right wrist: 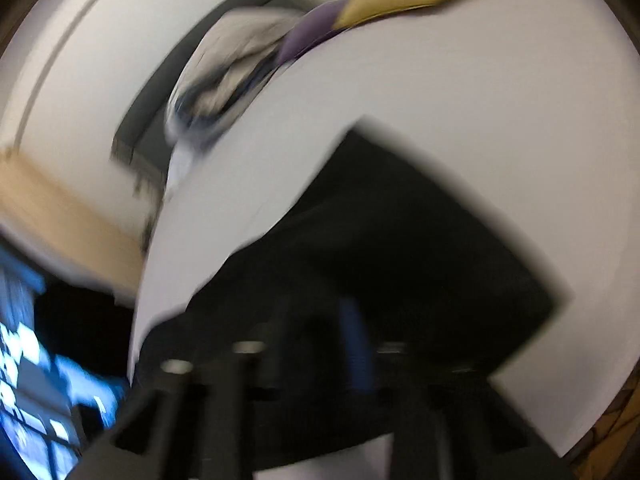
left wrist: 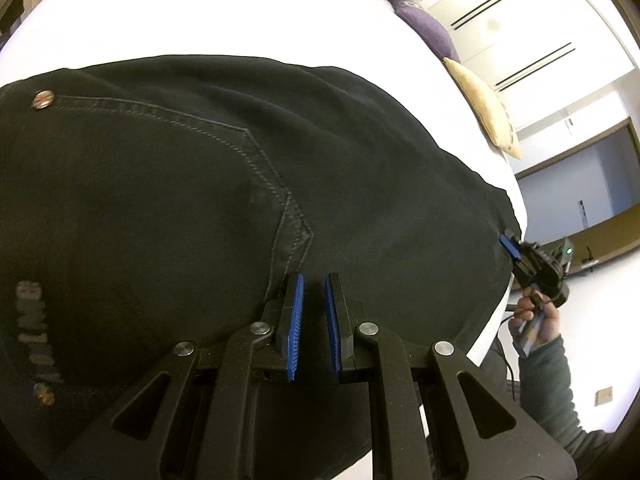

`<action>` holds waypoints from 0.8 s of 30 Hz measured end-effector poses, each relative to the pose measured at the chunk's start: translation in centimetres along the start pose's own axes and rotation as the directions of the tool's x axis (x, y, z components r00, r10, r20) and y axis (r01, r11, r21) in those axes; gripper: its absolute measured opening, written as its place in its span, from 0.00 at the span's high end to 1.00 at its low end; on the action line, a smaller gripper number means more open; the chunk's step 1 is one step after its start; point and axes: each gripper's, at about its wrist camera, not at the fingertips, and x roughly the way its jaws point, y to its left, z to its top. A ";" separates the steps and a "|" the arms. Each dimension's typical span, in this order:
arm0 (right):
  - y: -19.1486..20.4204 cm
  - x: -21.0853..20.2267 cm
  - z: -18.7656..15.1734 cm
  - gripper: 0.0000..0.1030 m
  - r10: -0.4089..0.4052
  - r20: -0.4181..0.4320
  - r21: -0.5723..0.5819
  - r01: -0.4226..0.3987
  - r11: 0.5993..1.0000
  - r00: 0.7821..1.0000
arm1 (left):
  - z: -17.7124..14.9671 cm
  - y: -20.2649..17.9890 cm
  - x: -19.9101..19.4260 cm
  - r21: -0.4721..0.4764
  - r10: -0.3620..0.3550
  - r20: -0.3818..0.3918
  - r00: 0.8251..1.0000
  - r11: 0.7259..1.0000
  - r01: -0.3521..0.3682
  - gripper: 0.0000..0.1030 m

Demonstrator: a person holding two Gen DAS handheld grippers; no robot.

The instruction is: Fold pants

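Left wrist view: black pants point(left wrist: 200, 200) lie spread on a white bed point(left wrist: 240, 12), filling the frame from nine to three o'clock. At six o'clock the left gripper point(left wrist: 314, 280) hovers just above the cloth, jaws slightly apart, holding nothing. At three o'clock the right gripper point(left wrist: 510, 244), jaws together, pinches the pants' edge. Cushions point(left wrist: 484, 108) line the bed at one o'clock.
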 end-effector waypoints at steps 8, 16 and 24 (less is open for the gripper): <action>-0.6 -6.9 0.8 0.54 0.140 0.216 0.188 -0.182 0.965 0.966 | -0.6 -0.1 -0.3 -0.013 -0.005 0.022 1.000 1.000 0.005 0.89; 14.2 4.0 -10.4 0.46 0.359 -0.333 -0.049 -0.396 0.917 0.872 | -1.2 -1.6 0.3 0.010 0.012 0.031 0.999 1.000 -0.013 0.89; 4.3 0.0 -7.7 0.98 0.106 -0.092 0.076 -0.100 0.992 0.990 | -3.3 1.8 -1.7 -0.052 -0.108 0.096 0.990 0.992 0.113 0.89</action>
